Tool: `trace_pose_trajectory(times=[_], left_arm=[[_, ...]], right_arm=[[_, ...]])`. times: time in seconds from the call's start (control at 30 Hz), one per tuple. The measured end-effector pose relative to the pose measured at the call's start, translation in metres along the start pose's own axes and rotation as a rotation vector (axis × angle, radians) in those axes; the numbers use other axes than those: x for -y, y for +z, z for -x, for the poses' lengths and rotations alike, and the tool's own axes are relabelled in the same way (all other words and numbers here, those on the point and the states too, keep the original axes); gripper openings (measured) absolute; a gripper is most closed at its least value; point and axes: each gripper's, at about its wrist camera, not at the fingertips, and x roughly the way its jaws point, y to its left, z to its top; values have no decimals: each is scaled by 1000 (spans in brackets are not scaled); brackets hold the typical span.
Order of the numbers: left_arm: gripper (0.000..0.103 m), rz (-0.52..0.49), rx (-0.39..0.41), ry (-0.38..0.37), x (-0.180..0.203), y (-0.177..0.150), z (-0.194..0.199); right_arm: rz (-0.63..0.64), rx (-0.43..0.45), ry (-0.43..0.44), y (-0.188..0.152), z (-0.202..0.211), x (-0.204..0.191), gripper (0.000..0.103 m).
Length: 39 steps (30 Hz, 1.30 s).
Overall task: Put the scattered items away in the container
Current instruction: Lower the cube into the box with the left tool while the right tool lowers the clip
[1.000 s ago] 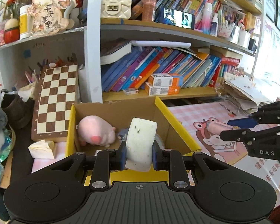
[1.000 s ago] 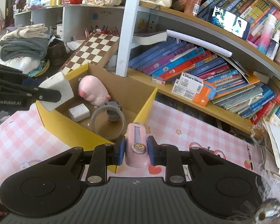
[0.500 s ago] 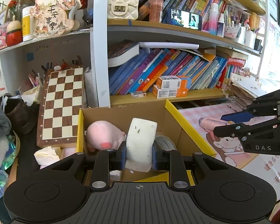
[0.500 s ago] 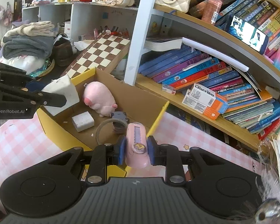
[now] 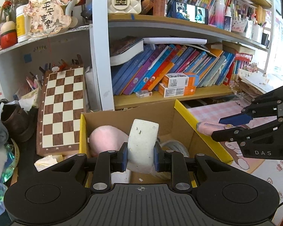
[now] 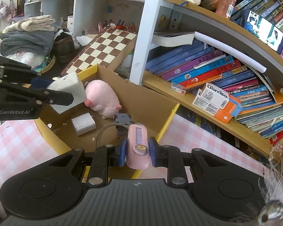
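Note:
An open cardboard box (image 5: 201, 130) (image 6: 168, 120) with yellow flaps stands in front of the bookshelf. My left gripper (image 5: 140, 159) is shut on a white foam block (image 5: 142, 145) and holds it above the box's left part; it also shows in the right wrist view (image 6: 68, 92). My right gripper (image 6: 137, 153) is shut on a pink utility knife (image 6: 136, 146) above the box's right flap; the knife shows in the left wrist view (image 5: 209, 127). Inside the box lie a pink plush pig (image 6: 103, 98), a small white block (image 6: 83, 123), a tape roll (image 6: 103, 133) and a small grey item (image 6: 122, 118).
A chessboard (image 5: 61, 111) leans left of the box. Bookshelves with books (image 5: 160, 69) and orange-white cartons (image 6: 217, 101) rise behind it. A brown shoe (image 6: 65, 45) and folded clothes (image 6: 26, 37) lie at the left. A pink checked cloth (image 6: 15, 146) covers the table.
Both grippers have moved forward over the box with their objects still held. The foam block now hangs over the box interior and the knife over the right flap.

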Motion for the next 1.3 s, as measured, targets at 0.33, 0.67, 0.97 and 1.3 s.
trace_pose_trajectory(times=[0.33, 0.67, 0.97, 1.3], left_arm=[[24, -34, -28, 6, 0, 4, -21], [24, -76, -62, 10, 2, 6, -42], [24, -119, -105, 6, 7, 4, -63], [25, -141, -189, 23, 0, 1, -85]], right_arm=[[3, -10, 27, 9, -24, 4, 24], [0, -28, 55, 13, -46, 8, 24], [2, -40, 77, 18, -67, 13, 24], [35, -44, 84, 29, -92, 13, 24]])
